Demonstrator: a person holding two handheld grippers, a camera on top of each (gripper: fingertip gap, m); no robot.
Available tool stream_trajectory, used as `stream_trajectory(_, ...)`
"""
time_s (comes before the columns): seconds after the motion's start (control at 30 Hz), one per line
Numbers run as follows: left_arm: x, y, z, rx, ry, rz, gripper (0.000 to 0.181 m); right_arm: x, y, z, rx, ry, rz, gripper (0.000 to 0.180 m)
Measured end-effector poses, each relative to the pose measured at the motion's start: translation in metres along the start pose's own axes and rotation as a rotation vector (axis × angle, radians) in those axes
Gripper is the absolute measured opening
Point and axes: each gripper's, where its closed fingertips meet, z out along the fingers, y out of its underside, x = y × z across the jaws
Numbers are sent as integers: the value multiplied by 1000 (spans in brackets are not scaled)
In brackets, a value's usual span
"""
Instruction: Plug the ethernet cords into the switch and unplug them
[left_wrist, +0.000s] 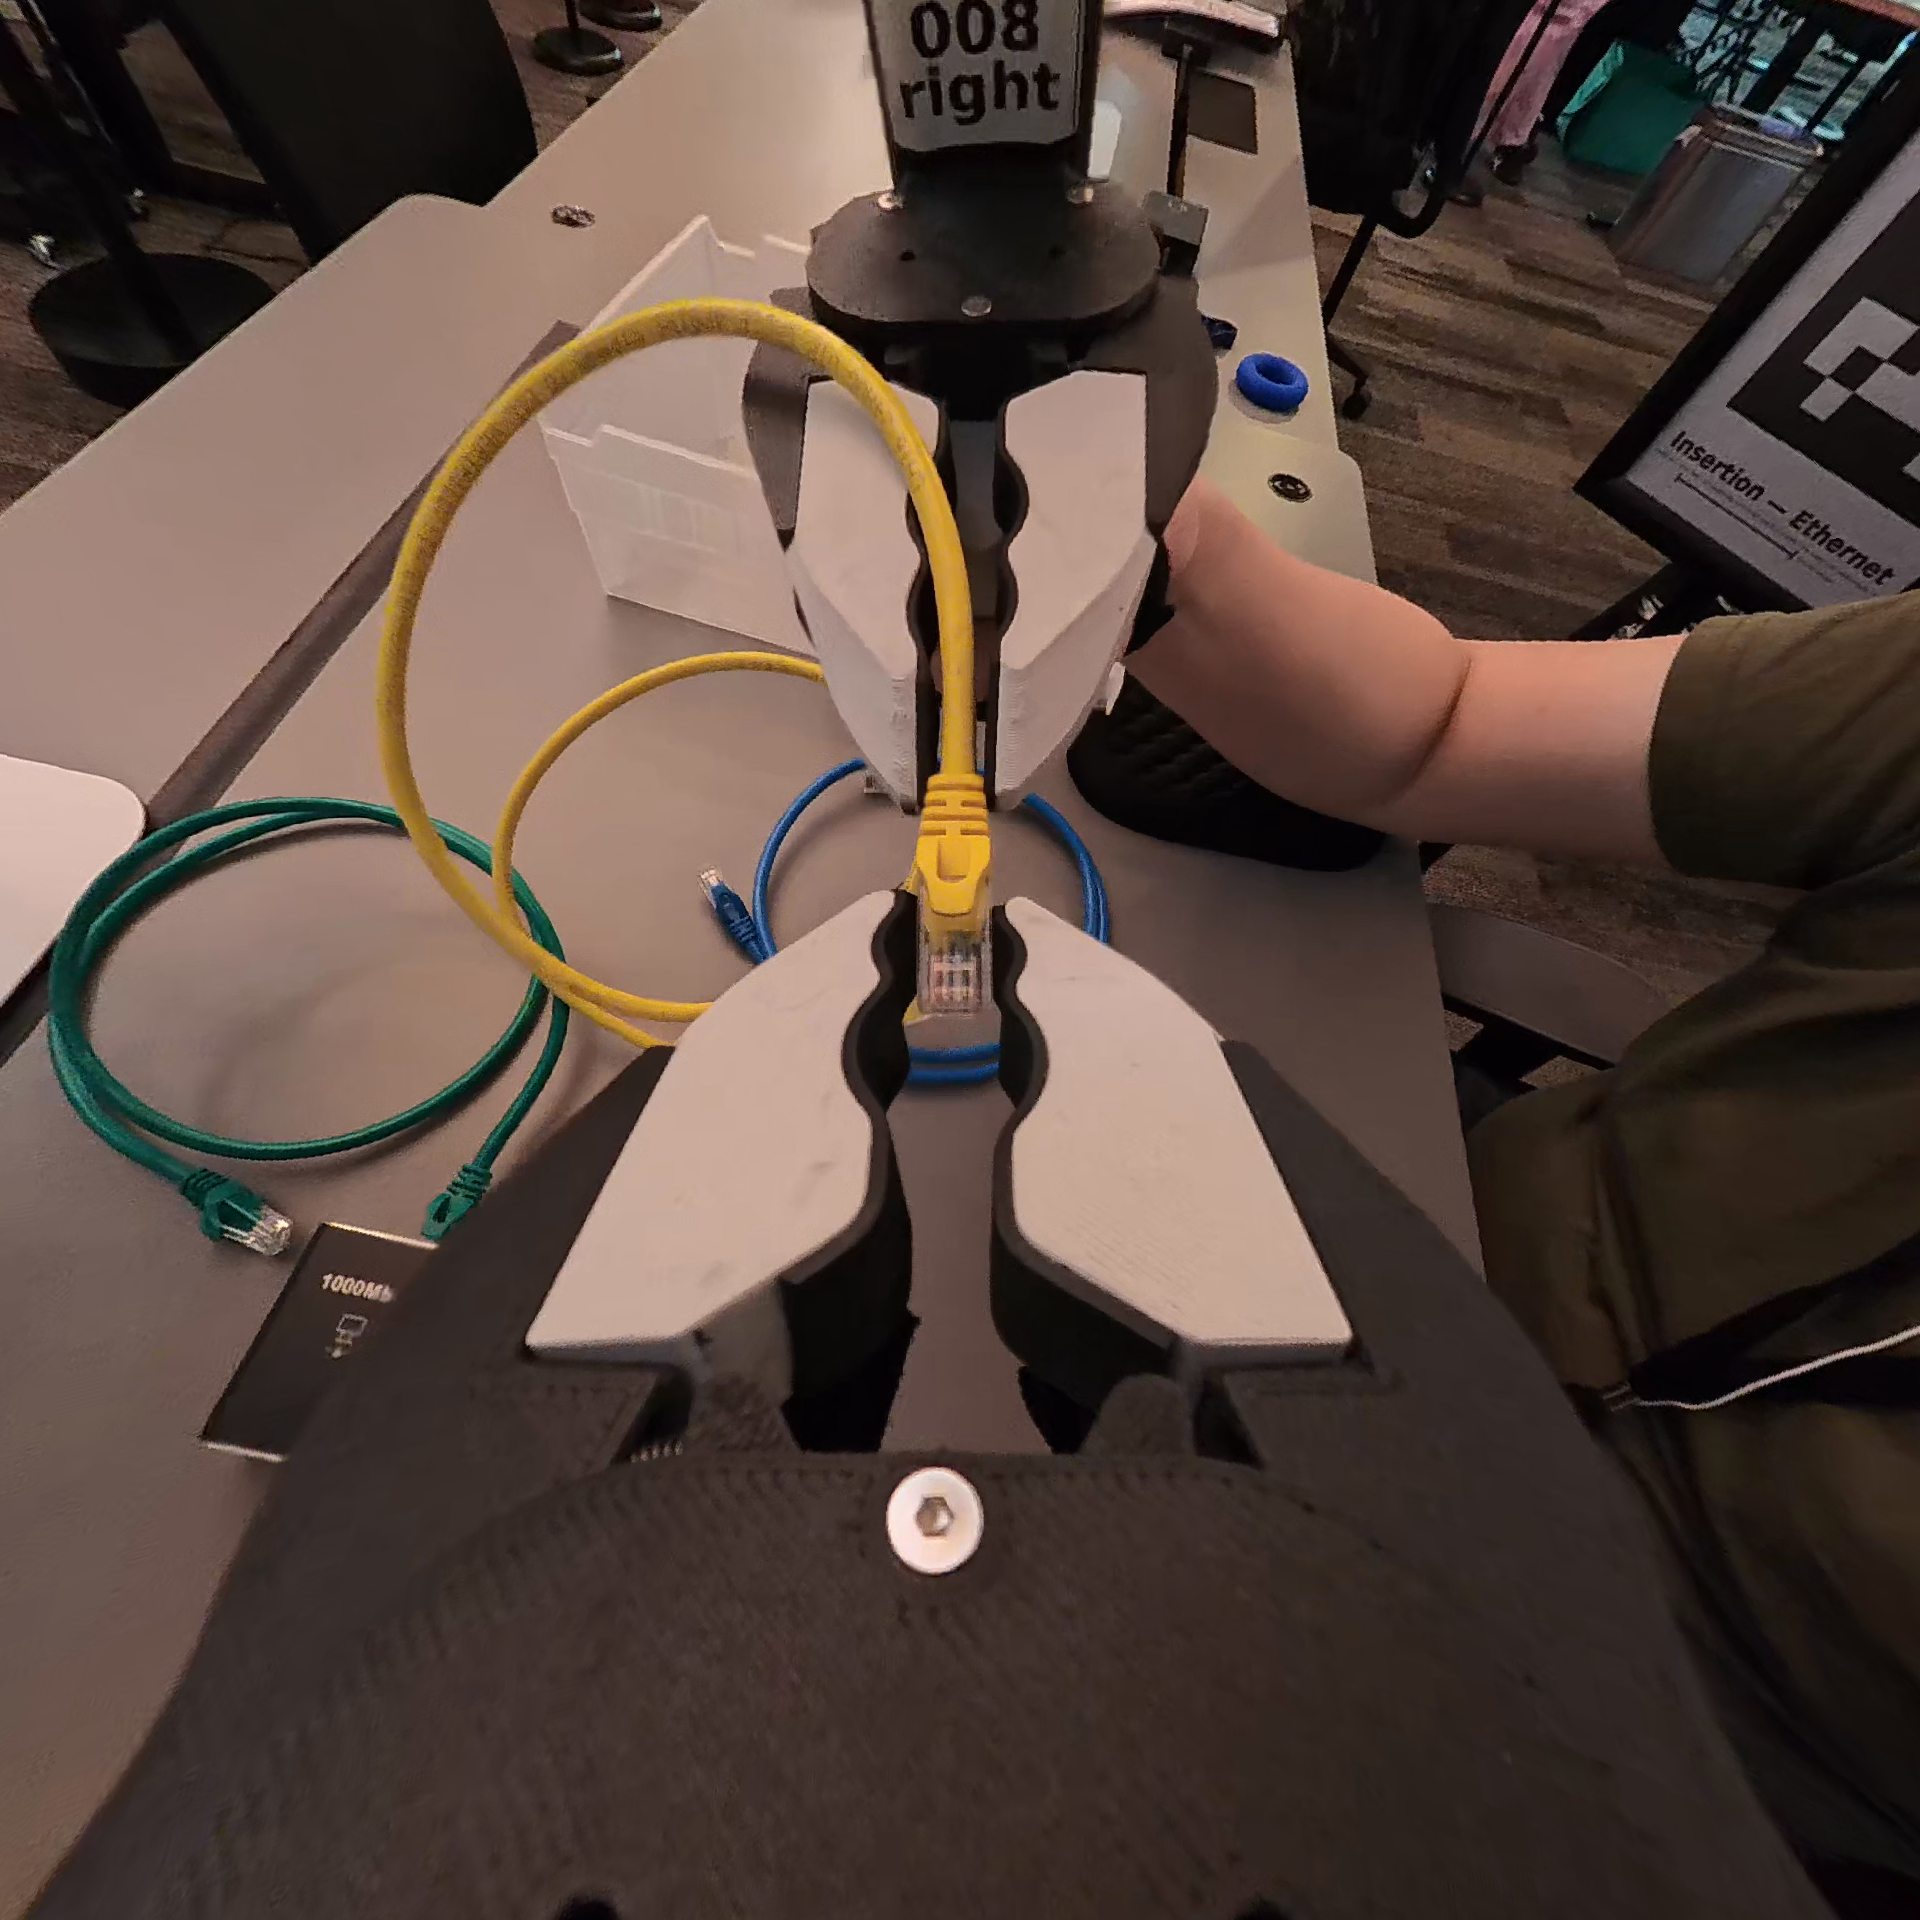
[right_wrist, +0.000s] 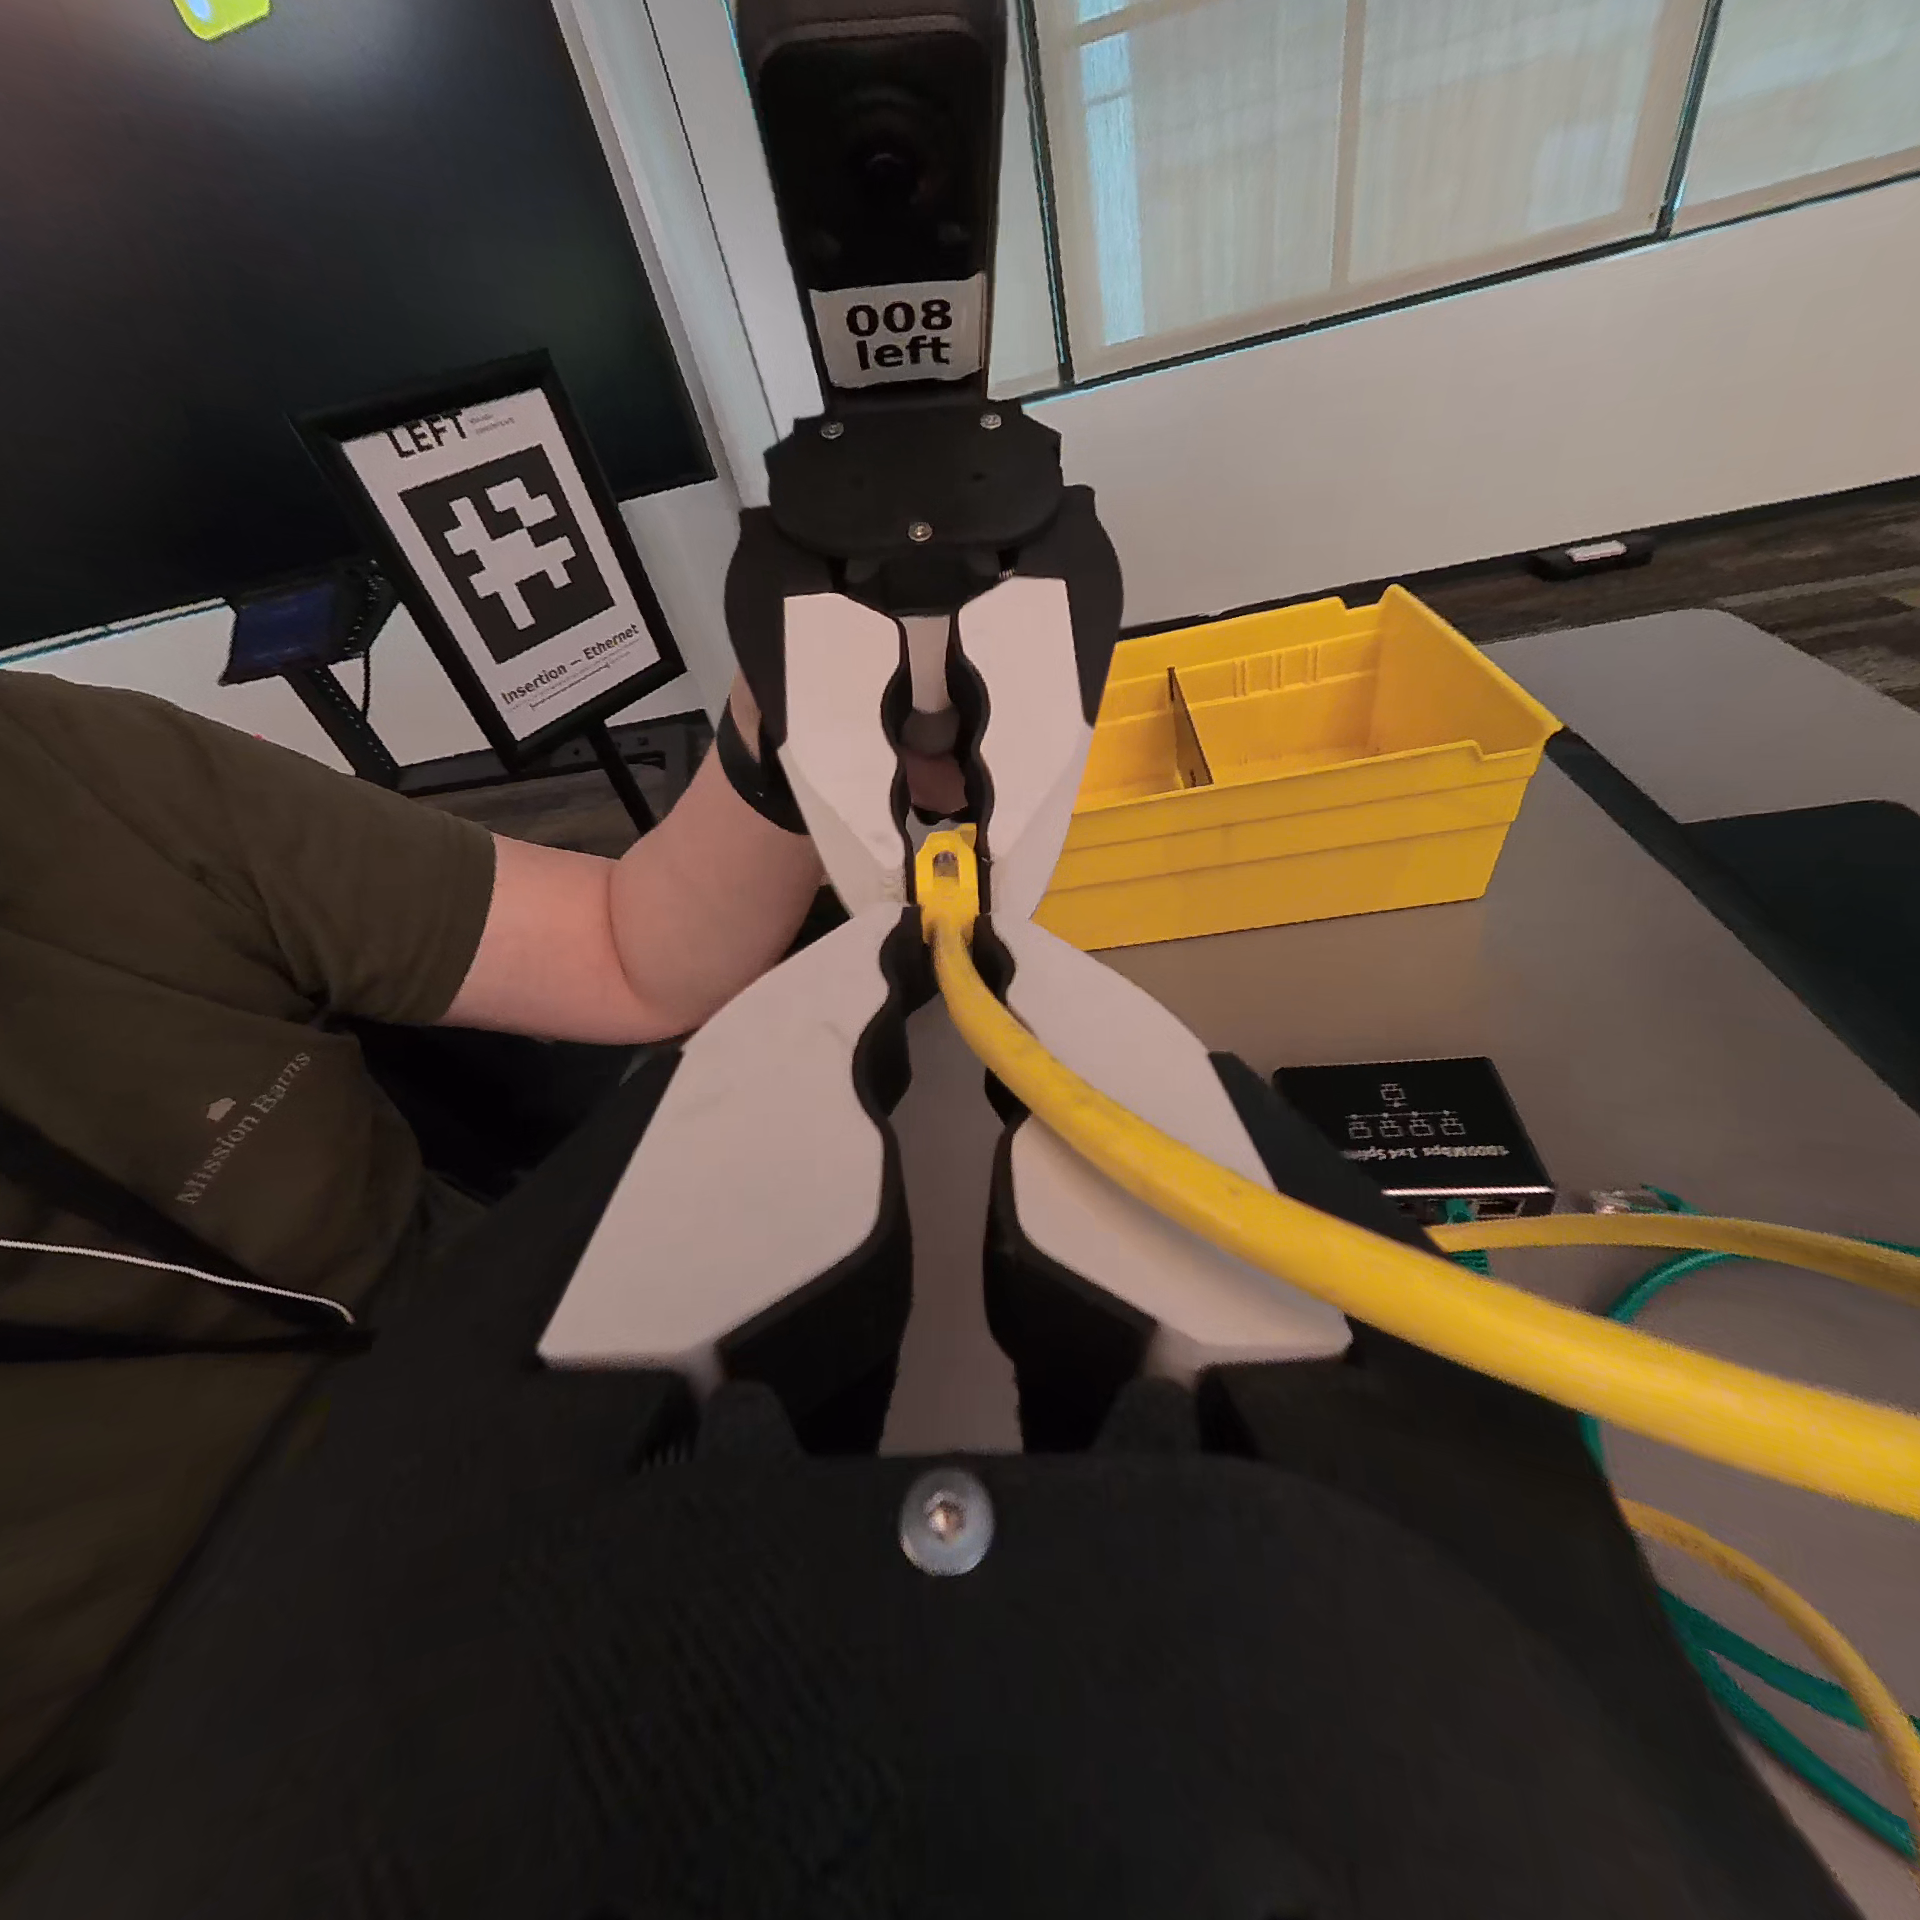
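Two hand-held grippers (left_wrist: 948, 914) (right_wrist: 951, 920) both clamped on one yellow cord (left_wrist: 416, 582); one green (left_wrist: 301, 1148), one blue (left_wrist: 1086, 894).

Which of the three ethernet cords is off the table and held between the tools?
The yellow cord: the right tool pinches it behind its plug. The green cord and blue cord lie loose on the table.

We count three ethernet cords: one yellow cord (left_wrist: 665, 343) at twelve o'clock, one green cord (left_wrist: 260, 977) at nine, one blue cord (left_wrist: 1081, 883) between them. One black switch (right_wrist: 1413, 1127), two bins: one yellow bin (right_wrist: 1351, 769), one clear bin (left_wrist: 665, 478).
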Motion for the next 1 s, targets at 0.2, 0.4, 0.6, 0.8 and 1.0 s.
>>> stream_trajectory(0.2,-24,-3,-8,40,-148,6,35,13,-5,-10,-10,146,-139,9)
stream_trajectory(0.4,-116,57,-42,-237,-666,8,84,26,-17,-40,1,281,-236,9)
stream_trajectory(0.6,-129,123,4,-441,-427,-107,87,15,-33,-63,17,299,-309,9)
stream_trajectory(0.8,-163,156,17,-716,-325,90,102,-2,-45,-81,50,272,-352,9)
stream_trajectory(1.0,-176,177,23,-918,-238,177,99,-4,-51,-93,76,267,-342,9)
